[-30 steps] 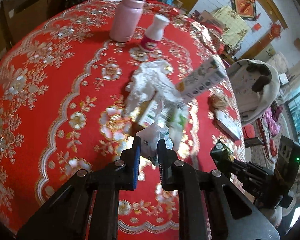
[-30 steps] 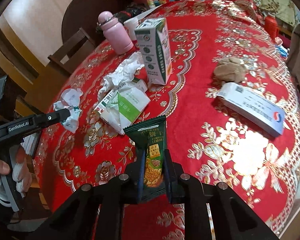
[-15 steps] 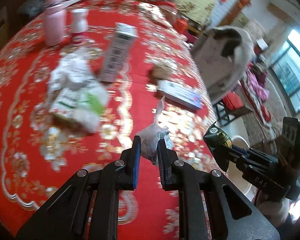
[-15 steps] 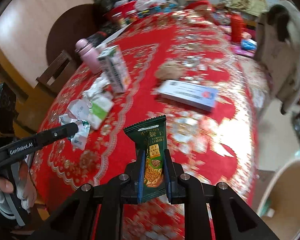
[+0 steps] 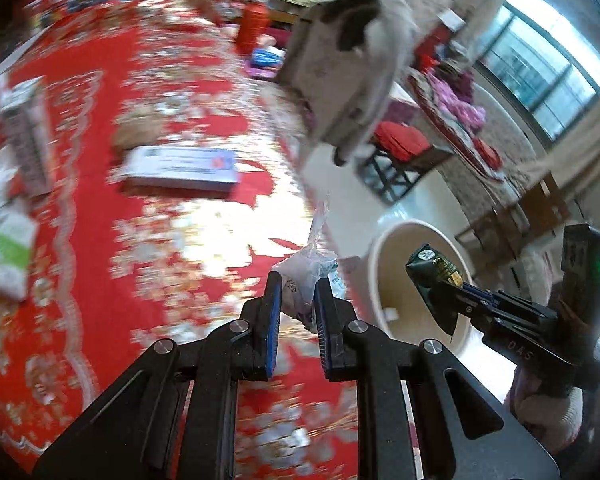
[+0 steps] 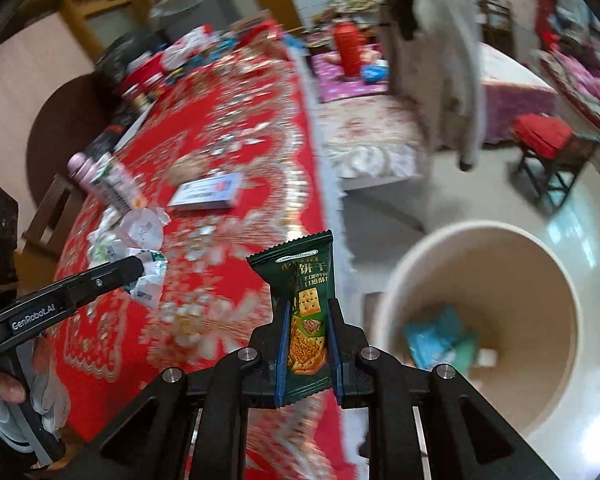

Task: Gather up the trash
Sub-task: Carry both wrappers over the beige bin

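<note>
My left gripper (image 5: 297, 292) is shut on a crumpled white plastic wrapper (image 5: 306, 276), held above the edge of the red table (image 5: 100, 240). It also shows in the right wrist view (image 6: 140, 268) with the wrapper (image 6: 144, 232). My right gripper (image 6: 308, 316) is shut on a green cracker packet (image 6: 306, 304), held near the rim of a beige trash bin (image 6: 480, 308). In the left wrist view the packet (image 5: 434, 276) hangs over the bin (image 5: 392, 276). The bin holds some blue and green trash (image 6: 440, 340).
A blue-white flat box (image 5: 184, 168), a milk carton (image 5: 28, 136) and torn cartons (image 5: 4, 248) lie on the table. A chair draped with a white garment (image 5: 352, 60) and a stool with a red cushion (image 6: 544, 148) stand beyond the bin.
Both grippers have swung right, away from the table's middle toward the bin, each still holding its trash. The bin has come into full view.
</note>
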The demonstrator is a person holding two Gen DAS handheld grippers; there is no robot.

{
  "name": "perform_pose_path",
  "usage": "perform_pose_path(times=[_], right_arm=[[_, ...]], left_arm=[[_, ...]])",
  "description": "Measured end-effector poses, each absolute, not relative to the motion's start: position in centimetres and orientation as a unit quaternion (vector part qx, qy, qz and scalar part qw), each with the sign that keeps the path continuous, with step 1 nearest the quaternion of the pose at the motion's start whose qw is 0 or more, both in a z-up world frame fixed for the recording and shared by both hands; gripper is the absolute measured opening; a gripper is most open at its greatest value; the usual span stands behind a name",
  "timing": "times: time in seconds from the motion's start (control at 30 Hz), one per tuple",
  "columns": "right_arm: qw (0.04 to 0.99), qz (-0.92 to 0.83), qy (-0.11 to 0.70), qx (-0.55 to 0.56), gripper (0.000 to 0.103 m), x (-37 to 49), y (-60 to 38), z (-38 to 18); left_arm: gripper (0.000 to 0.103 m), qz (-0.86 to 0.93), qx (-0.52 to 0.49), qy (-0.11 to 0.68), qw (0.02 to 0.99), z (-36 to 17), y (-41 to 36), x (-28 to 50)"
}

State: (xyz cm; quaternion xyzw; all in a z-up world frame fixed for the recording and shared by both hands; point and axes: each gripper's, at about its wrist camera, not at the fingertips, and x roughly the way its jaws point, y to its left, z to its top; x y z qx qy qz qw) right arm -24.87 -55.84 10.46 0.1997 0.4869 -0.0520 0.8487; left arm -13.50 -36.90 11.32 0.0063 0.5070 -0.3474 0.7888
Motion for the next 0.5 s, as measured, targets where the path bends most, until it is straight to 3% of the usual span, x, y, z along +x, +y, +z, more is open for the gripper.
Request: perform_pose_path(times=[0.5], right_arm=[[0.819,-0.155,0.488,0.261,0.016,-32.0,-64.9,8.6]], left_arm=[[0.014,-0.426,0.049,0.531,0.731,8.8,-48.6,-18.3]])
